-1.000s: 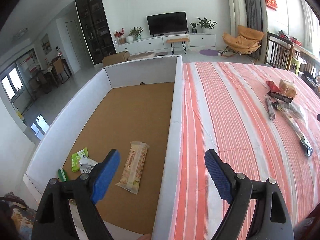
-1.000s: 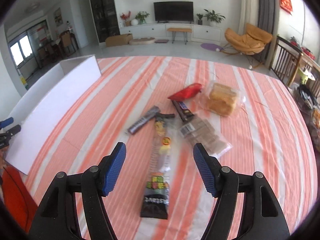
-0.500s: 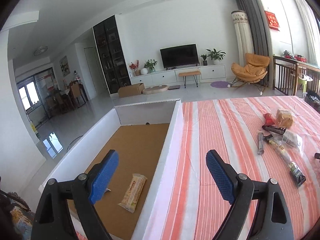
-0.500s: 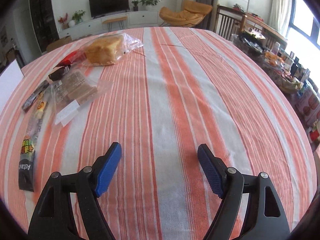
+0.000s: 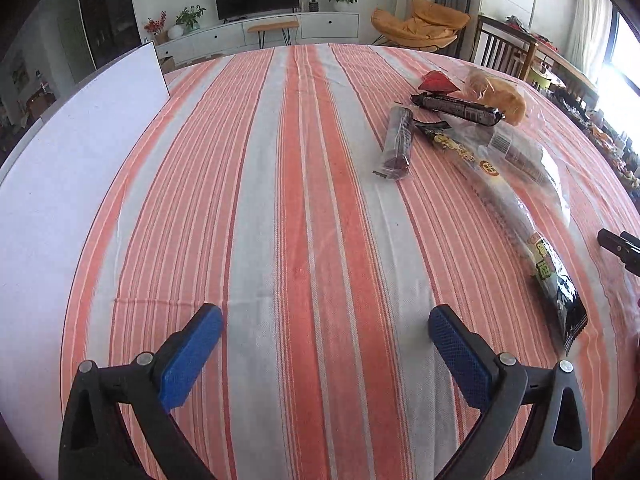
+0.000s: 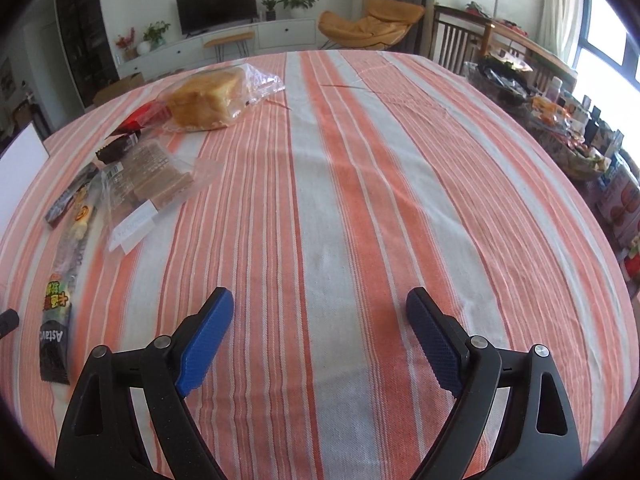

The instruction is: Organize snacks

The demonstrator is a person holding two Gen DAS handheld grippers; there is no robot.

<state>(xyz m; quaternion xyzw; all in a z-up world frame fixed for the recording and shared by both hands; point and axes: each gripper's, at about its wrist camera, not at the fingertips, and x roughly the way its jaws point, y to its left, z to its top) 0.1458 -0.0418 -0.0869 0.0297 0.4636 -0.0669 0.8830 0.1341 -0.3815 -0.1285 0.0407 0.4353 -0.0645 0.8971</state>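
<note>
Striped tablecloth (image 5: 304,208) carries the snack cluster far right: long snack tube (image 5: 508,216), long axis running near-to-far. Left gripper (image 5: 325,334) has just been opening, empty, tube right of it. Right gripper (image 6: 320,330) likewise opening, empty, tube (image 6: 66,280) at its left. Neither is clearly nearer.

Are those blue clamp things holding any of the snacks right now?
No. The left gripper and right gripper have just been opening, with only striped tablecloth between them. The long snack pack lies untouched.
</note>
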